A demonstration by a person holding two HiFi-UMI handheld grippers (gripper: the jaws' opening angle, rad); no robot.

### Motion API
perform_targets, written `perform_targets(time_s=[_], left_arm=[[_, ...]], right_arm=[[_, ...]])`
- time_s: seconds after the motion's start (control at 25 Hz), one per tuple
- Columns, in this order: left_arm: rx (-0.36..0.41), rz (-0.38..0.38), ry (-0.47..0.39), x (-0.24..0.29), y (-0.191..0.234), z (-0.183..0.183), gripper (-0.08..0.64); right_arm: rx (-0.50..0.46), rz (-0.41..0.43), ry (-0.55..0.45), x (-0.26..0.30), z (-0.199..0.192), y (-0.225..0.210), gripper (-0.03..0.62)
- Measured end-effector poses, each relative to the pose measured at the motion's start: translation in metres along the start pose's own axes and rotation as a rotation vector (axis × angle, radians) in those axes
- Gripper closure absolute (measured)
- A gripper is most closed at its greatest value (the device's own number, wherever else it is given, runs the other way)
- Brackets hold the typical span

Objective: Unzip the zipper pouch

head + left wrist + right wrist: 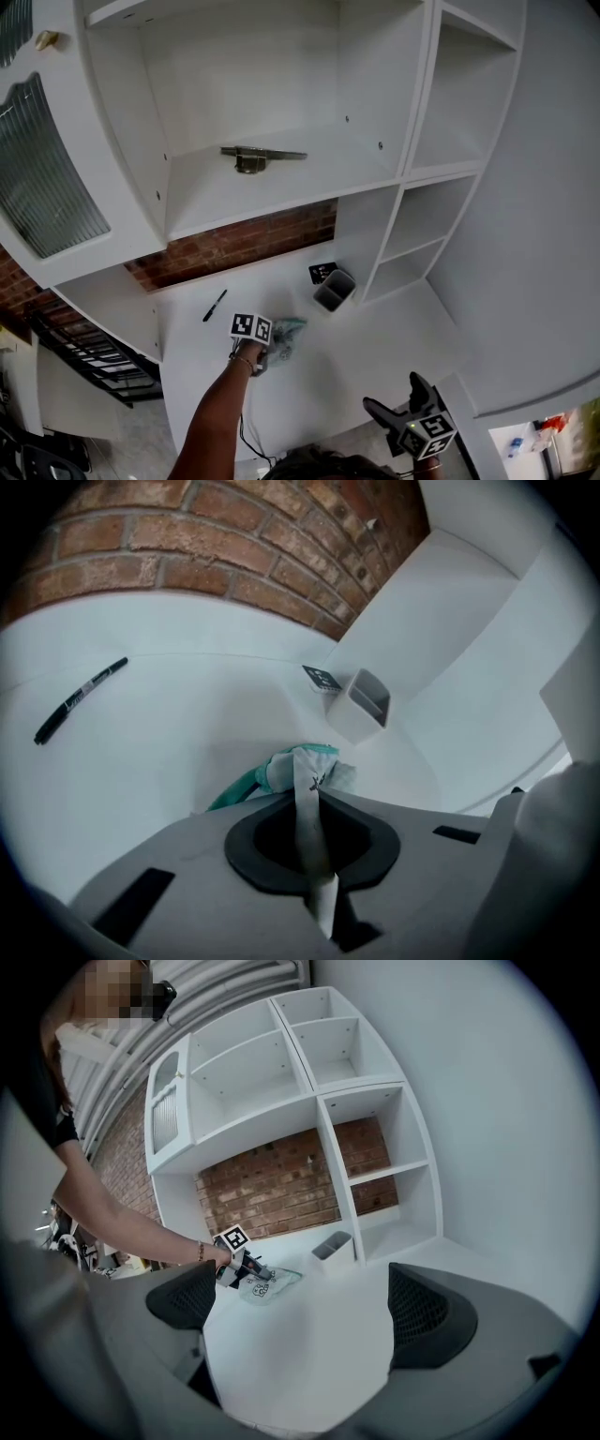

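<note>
The zipper pouch (309,766) was teal and white with small dark printed figures, the desk (169,742) and shelves (281,84) plain white, the brick wall (187,536) red-brown with pale mortar lines, the pen (80,699) black, and the holder (361,705) grey

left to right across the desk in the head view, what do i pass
pen → zipper pouch → grey holder → right gripper. The left gripper and the black card are left out, since each overlaps a neighbour.
</note>
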State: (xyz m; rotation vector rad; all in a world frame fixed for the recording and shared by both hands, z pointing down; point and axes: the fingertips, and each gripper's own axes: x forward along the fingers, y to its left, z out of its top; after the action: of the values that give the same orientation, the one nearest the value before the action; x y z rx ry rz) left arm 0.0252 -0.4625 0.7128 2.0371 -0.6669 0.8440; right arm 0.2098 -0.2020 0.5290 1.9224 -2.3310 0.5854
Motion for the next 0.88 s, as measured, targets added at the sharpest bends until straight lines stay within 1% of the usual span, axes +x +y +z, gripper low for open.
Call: perform_targets(time_s=[0.16,0.44,0.6,0.68,0.76,0.88], left_arm=[[0.108,0.01,-0.054,-0.012,-0.01,0.001,0.551],[0.249,-0.008,-0.236,-0.047,-0.042,0.006,0.551],[0.342,-0.042,-0.327,-0.073,-0.07,0.006,0.552],[0.381,-0.066,-0.371,-0.087,-0.085,0.004,0.552],[0.407,-0.105,-0.422,-0.103,-0.101,0.001,0.552],[0.421,-0.182,-0.494,-0.128,-0.129,-0.007,0.552]], right_arm=[[-0.007,0.027,0.001,0.005,0.0,0.007,0.026],[-0.016,0.089,-0.001,0.012,0.0,0.023,0.026],[-0.005,0.15,-0.002,0.016,0.003,0.035,0.026],[0.021,0.182,-0.006,0.019,0.005,0.042,0.028],[0.051,0.219,-0.014,0.021,0.011,0.051,0.028],[0.049,0.259,-0.026,0.025,0.019,0.061,0.028]])
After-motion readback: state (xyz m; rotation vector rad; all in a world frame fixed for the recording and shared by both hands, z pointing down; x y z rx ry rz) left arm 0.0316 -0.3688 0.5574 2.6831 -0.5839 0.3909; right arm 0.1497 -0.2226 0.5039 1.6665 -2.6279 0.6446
